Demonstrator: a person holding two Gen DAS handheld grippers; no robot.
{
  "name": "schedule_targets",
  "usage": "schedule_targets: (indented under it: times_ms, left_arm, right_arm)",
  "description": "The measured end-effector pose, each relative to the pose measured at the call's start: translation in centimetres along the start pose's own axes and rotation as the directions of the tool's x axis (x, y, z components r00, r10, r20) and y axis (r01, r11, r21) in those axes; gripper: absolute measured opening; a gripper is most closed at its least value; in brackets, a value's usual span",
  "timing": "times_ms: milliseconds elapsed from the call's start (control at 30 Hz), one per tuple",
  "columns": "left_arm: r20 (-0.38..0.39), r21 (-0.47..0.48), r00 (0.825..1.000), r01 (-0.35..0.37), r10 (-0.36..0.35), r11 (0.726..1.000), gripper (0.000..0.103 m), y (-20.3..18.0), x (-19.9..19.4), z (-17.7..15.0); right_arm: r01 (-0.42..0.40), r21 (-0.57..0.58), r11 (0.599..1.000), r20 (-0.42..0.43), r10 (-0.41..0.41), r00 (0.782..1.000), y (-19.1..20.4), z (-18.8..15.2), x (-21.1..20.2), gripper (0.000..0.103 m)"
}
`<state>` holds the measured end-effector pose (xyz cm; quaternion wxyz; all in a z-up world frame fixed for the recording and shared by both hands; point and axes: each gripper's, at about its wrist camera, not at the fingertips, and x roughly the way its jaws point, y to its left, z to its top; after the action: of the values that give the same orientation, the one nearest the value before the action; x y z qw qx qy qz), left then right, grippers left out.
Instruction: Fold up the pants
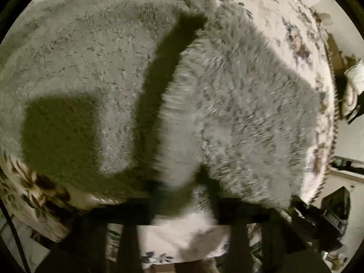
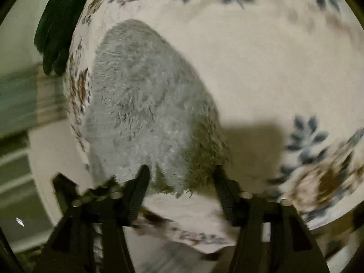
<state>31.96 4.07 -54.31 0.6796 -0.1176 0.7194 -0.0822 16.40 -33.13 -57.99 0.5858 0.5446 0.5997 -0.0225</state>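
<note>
Two handheld tools work over one garment — fluffy grey fleece pants (image 1: 238, 95) spread on a round table covered with a cream cloth printed with blue and brown flowers (image 2: 261, 52).

From the left wrist view, the pants fill most of the tabletop. One layer of the shaggy fabric is raised and folded over toward the right, with a dark band of shadow running along the lifted edge. A strip of the fleece runs down toward the left tool (image 1: 182, 204), whose dark fingers are blurred and largely hidden behind the fabric near the bottom of the picture; its jaws are pressed nearly together, and the fleece appears pinched between them, though the blur leaves the contact itself unclear. A blocky shadow lies on the flat part of the pants at the left.

From the right wrist view, the right tool (image 2: 179, 182) has its two black ribbed fingers (image 2: 138, 193) set on either side of a rounded end of the pants. The fingers press into the pile on both flanks, so the fleece is gripped between them, the end lifted a little off the cloth. A dark green object (image 2: 61, 22), too blurred to name, sits at the table's far left edge.
</note>
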Motion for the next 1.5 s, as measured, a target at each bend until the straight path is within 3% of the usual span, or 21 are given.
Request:
schedule_targets:
  times_ms: [133,267,333,367,400,433,467,533,600,700,767,800,833,867,1000,1067,1200,1333,1400,1433,1500]
  left_arm:
    - [0.038,0.002,0.998,-0.056,0.056,0.998,0.01,1.5,-0.5,-0.2]
    - [0.029,0.024,0.997,-0.077,0.077,0.997,0.011,1.5,0.2,-0.3]
    - [0.063,0.037,0.995,-0.078,0.076,0.996,0.014,0.7,-0.8,-0.3]
    - [0.087,0.041,0.994,-0.077,0.073,0.996,0.016,0.5,-1.6,-0.5]
    - [0.102,0.038,0.993,-0.069,0.065,0.997,0.025,0.6,-2.2,-0.8]
    - [0.125,0.019,0.992,-0.039,0.036,0.999,0.036,1.0,-3.1,-1.3]
    - [0.151,0.003,0.988,-0.016,0.015,1.0,0.043,1.4,-3.8,-1.6]
    - [0.197,-0.032,0.98,0.014,-0.007,0.999,0.093,2.5,-4.8,-1.6]
    - [0.244,-0.091,0.97,0.045,-0.021,0.995,0.102,4.1,-5.7,-1.8]
    - [0.336,-0.221,0.941,0.111,-0.032,0.969,0.102,7.7,-7.4,-2.2]
    - [0.408,-0.34,0.913,0.178,-0.026,0.924,0.102,10.5,-8.1,-2.6]
    - [0.446,-0.4,0.895,0.226,-0.028,0.888,0.102,12.1,-8.3,-3.2]
    - [0.488,-0.48,0.873,0.269,-0.001,0.835,0.102,14.6,-8.4,-4.1]
    - [0.507,-0.527,0.862,0.293,0.019,0.798,0.102,16.6,-8.4,-4.6]
    - [0.527,-0.677,0.848,0.38,0.055,0.63,0.1,24.7,-6.9,-5.5]
    - [0.531,-0.701,0.845,0.394,0.067,0.594,0.1,26.4,-6.1,-4.9]
    - [0.533,-0.699,0.845,0.406,0.05,0.588,0.1,28.0,-4.5,-2.2]
    - [0.537,-0.677,0.844,0.427,0.006,0.599,0.097,29.5,-3.3,0.0]
    - [0.541,-0.66,0.841,0.411,0.017,0.629,0.062,29.9,-3.3,1.4]
    - [0.55,-0.634,0.835,0.414,0.005,0.654,0.025,29.9,-3.7,1.9]
    - [0.565,-0.584,0.825,0.393,0.008,0.711,0.015,29.1,-4.9,2.4]
  right_arm:
    - [0.058,-0.007,0.998,0.081,-0.057,0.995,-0.1,0.3,-1.4,0.015]
    - [0.139,-0.029,0.99,0.036,-0.138,0.99,0.1,1.1,-1.7,0.015]
    - [0.197,-0.085,0.977,0.024,-0.195,0.98,2.7,1.2,-0.8,0.021]
    - [0.241,-0.126,0.962,0.033,-0.239,0.971,3.9,1.1,-1.1,0.034]
    - [0.284,-0.166,0.944,0.048,-0.28,0.959,5.2,0.9,-1.4,0.045]
    - [0.326,-0.209,0.922,0.069,-0.318,0.945,6.7,0.6,-1.4,0.07]
    - [0.386,-0.256,0.886,0.109,-0.371,0.922,8.3,0.2,-1.8,0.085]
    - [0.486,-0.332,0.808,0.227,-0.432,0.873,11.3,-1.0,-2.6,0.085]
    - [0.558,-0.387,0.734,0.319,-0.461,0.828,13.5,-2.4,-3.0,0.085]
    - [0.586,-0.404,0.703,0.377,-0.455,0.807,16.7,-3.9,-2.6,0.085]
    - [0.593,-0.42,0.687,0.393,-0.451,0.801,19.1,-4.5,-0.3,0.085]
    - [0.595,-0.423,0.683,0.399,-0.449,0.799,20.4,-4.7,1.3,0.085]
    - [0.603,-0.422,0.677,0.403,-0.456,0.794,21.1,-5.0,3.0,0.085]
    - [0.625,-0.419,0.659,0.414,-0.474,0.777,21.9,-5.3,4.5,0.085]
    - [0.707,-0.436,0.557,0.514,-0.492,0.703,24.0,-7.5,9.9,0.085]
    - [0.716,-0.462,0.523,0.533,-0.481,0.696,25.4,-8.2,12.8,0.085]
    - [0.722,-0.523,0.454,0.531,-0.489,0.692,27.7,-8.8,17.0,0.085]
    - [0.72,-0.53,0.448,0.519,-0.5,0.693,28.2,-8.4,18.7,0.085]
    - [0.723,-0.528,0.445,0.514,-0.511,0.689,28.1,-8.2,19.1,0.085]
    - [0.723,-0.526,0.448,0.506,-0.518,0.689,27.9,-8.0,19.2,0.085]
    - [0.712,-0.521,0.471,0.49,-0.518,0.701,27.5,-7.7,19.0,0.085]
